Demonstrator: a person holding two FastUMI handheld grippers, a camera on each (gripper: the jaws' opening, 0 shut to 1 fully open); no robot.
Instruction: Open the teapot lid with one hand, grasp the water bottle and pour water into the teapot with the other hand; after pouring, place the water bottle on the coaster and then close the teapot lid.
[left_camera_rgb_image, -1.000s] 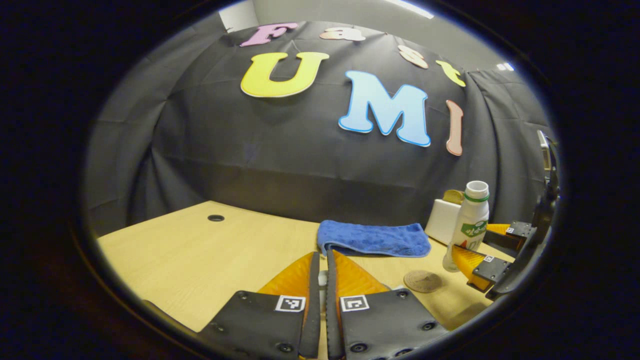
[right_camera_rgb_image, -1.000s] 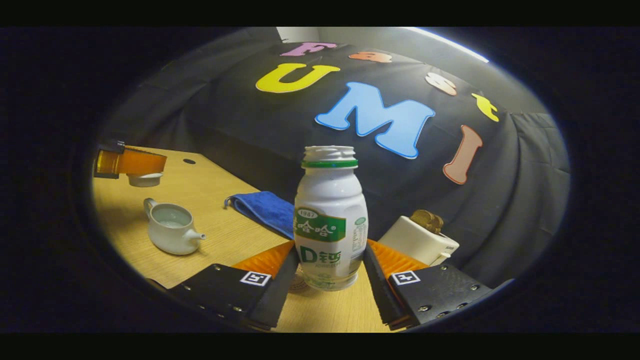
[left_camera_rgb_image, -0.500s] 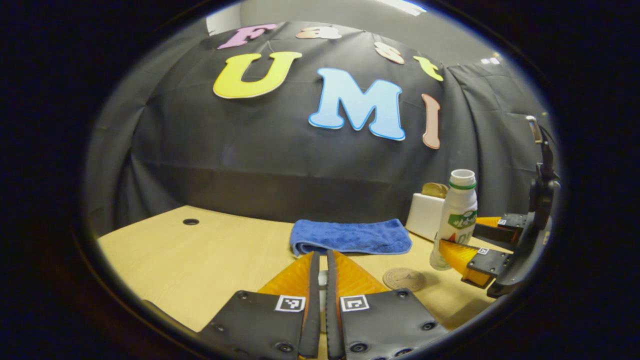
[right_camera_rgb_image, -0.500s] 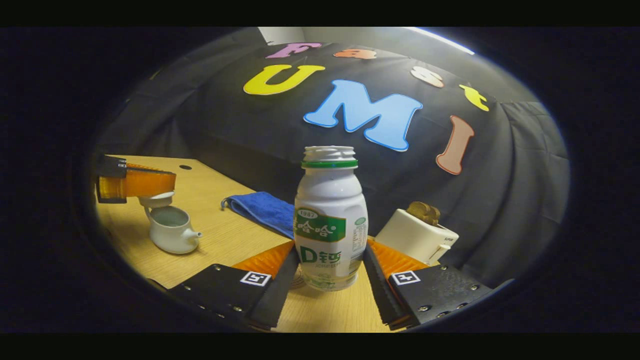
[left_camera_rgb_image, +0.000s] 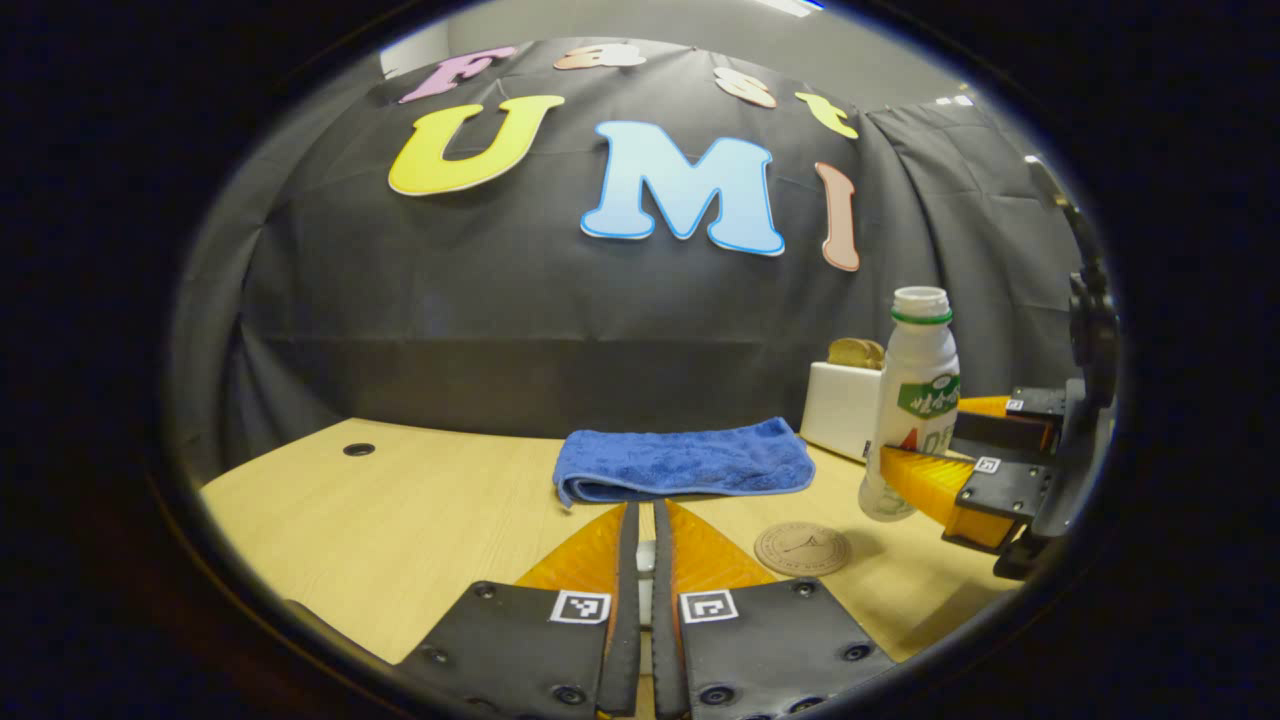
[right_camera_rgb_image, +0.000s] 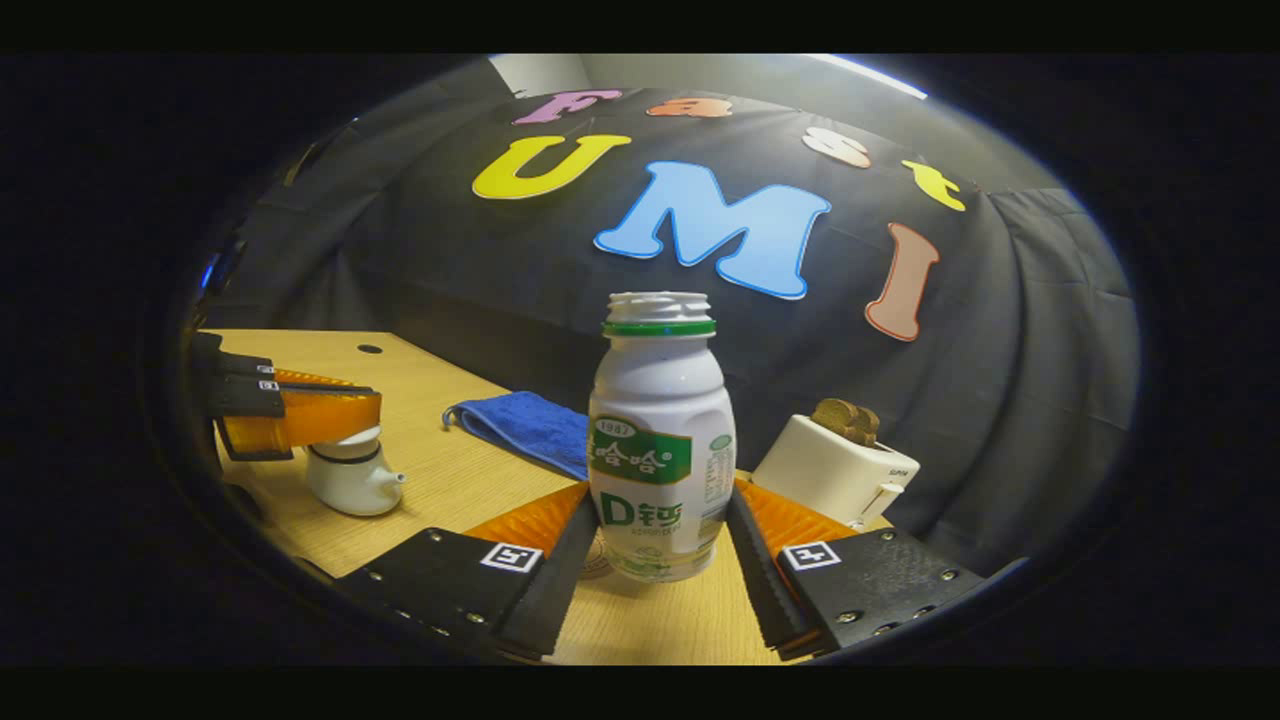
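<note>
Water bottle (right_camera_rgb_image: 660, 440), white, uncapped, upright, pinched between the right gripper (right_camera_rgb_image: 660, 545) fingers; contents not visible. In the left gripper view it hangs just above the table (left_camera_rgb_image: 400, 520), beside the round coaster (left_camera_rgb_image: 802, 549). Left gripper (left_camera_rgb_image: 640, 560) fingers pressed nearly together on the lid (right_camera_rgb_image: 348, 445), which sits atop the teapot (right_camera_rgb_image: 352, 484) near the table's front edge. Blue cloth (left_camera_rgb_image: 680, 462) and white toaster (right_camera_rgb_image: 835, 470) holding bread lie along the far edge.

Black cloth (left_camera_rgb_image: 560, 300) hangs as the back wall — creased, folding round at the right. A pale wood table (left_camera_rgb_image: 400, 530) stands before it, with a ceiling light (right_camera_rgb_image: 870, 75) above.
</note>
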